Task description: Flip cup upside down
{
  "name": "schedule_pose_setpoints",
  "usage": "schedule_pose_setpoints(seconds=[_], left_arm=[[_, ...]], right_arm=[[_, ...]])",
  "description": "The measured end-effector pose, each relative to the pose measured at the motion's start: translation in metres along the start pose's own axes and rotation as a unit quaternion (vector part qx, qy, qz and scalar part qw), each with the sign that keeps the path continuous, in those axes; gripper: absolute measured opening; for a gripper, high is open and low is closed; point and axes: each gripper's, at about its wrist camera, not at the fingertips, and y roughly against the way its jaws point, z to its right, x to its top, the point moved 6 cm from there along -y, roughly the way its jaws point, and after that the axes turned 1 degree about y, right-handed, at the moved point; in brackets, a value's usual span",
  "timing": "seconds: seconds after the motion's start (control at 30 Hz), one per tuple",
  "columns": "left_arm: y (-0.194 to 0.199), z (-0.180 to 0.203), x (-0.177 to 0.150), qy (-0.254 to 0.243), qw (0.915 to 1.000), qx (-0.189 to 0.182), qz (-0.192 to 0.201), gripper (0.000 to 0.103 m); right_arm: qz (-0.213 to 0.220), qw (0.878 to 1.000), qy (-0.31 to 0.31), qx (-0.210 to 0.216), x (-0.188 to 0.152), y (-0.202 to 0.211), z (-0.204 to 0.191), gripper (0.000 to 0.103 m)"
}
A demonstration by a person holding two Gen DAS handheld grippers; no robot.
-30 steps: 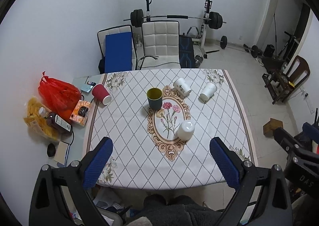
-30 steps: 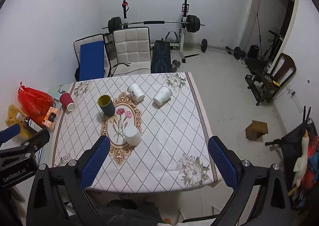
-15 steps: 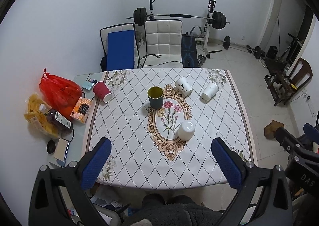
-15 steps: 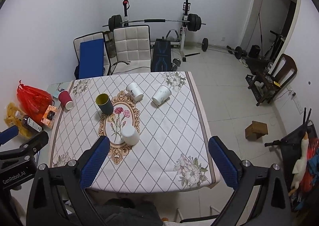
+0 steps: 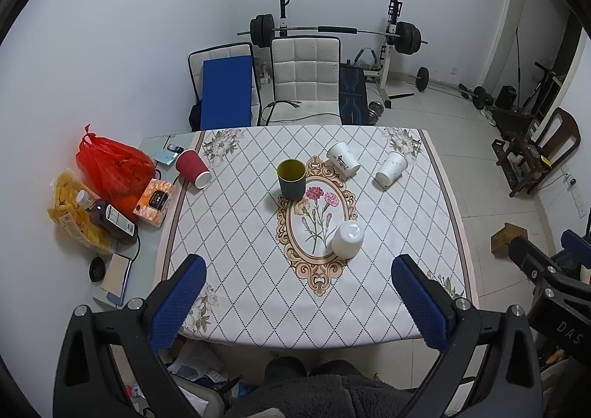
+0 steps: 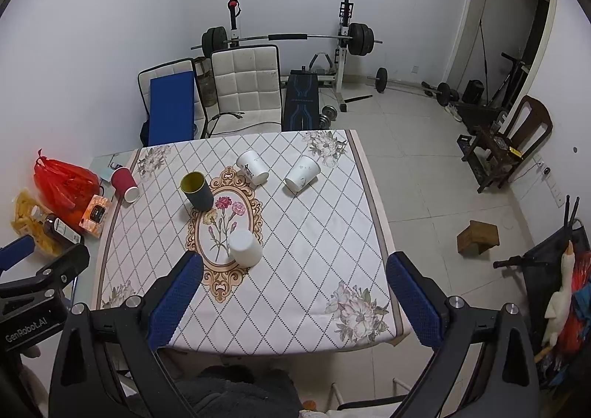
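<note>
A dark green cup (image 5: pixel 291 179) (image 6: pixel 197 190) with a yellow inside stands upright near the table's middle. A white cup (image 5: pixel 347 239) (image 6: pixel 244 247) stands upside down on the flower medallion. Two white paper cups lie on their sides at the back, one (image 5: pixel 342 157) (image 6: pixel 252 167) left of the other (image 5: pixel 391 167) (image 6: pixel 302 174). A red paper cup (image 5: pixel 192 169) (image 6: pixel 125 184) lies on its side at the left edge. My left gripper (image 5: pixel 298 301) and right gripper (image 6: pixel 294 298) are open, empty, high above the table's near edge.
The table (image 5: pixel 236 270) has a diamond-pattern cloth. A red bag (image 5: pixel 110 167), snacks, a bottle (image 5: pixel 109 216) and a tissue box (image 5: pixel 155 201) sit to its left. Chairs (image 5: pixel 304 80) and a barbell rack stand behind. A wooden stool (image 6: pixel 478 237) is on the floor to the right.
Both grippers have risen and drawn back a little, so the table looks slightly smaller. The cups have not moved.
</note>
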Motion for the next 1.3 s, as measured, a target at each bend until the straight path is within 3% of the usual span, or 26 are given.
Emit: schedule_pose_setpoints(seconds=[1.3], left_arm=[[0.013,-0.011,-0.007,0.007,1.0000,0.006,0.003,0.103]], right_arm=[[-0.003,1.000,0.004,0.010,-0.016,0.005,-0.010,0.101]])
